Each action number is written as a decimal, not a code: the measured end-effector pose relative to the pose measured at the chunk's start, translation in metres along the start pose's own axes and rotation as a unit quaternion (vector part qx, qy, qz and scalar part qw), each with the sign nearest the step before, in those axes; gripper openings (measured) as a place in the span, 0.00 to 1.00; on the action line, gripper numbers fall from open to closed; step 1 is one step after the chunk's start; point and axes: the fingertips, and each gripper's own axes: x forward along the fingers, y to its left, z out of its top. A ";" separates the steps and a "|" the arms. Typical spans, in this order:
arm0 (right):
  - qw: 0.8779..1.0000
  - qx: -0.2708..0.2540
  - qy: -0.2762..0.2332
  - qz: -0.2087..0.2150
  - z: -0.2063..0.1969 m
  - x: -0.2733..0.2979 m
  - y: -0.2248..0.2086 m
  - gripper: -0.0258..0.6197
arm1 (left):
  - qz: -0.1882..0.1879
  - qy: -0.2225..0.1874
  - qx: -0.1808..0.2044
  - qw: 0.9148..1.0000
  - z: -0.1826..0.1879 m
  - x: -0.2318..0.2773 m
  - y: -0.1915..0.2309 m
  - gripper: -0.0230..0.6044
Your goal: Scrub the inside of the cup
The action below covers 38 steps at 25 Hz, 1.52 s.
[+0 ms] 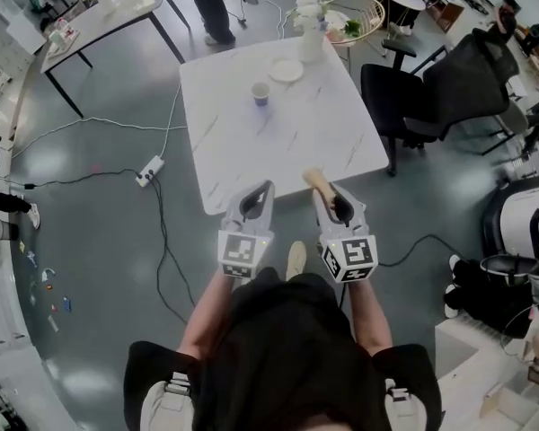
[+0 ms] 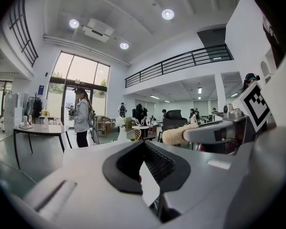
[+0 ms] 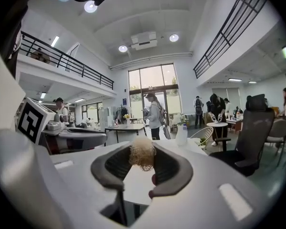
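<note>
Cup point(image 1: 260, 93) untouched | left gripper point(image 1: 262, 194) jaws together, empty | right gripper point(image 1: 329, 197) clamps brush point(image 1: 313, 180)

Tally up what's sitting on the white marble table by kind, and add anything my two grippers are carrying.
Cup: 1, a small white-and-purple cup
Plate: 1, a round white plate
Vase: 1, a white vase with flowers
Brush: 1, a fluffy beige scrub brush, clamped in the right gripper
Total: 4

Plate point(image 1: 286, 70), vase point(image 1: 310, 36) (far table point(image 1: 251, 151) edge)
</note>
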 end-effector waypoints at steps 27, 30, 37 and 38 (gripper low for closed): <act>0.989 -0.007 0.010 0.147 0.002 0.078 -0.045 0.22 | 0.142 0.016 -0.017 0.990 0.000 0.053 0.020 0.05; 0.990 -0.005 0.013 0.143 0.005 0.100 -0.052 0.21 | 0.137 0.018 -0.016 0.990 0.002 0.073 0.036 0.05; 0.992 0.007 0.023 0.125 0.014 0.157 -0.071 0.22 | 0.115 0.029 -0.021 0.993 0.001 0.130 0.077 0.05; 0.992 0.009 0.025 0.122 0.016 0.167 -0.075 0.22 | 0.112 0.029 -0.023 0.993 0.003 0.139 0.084 0.05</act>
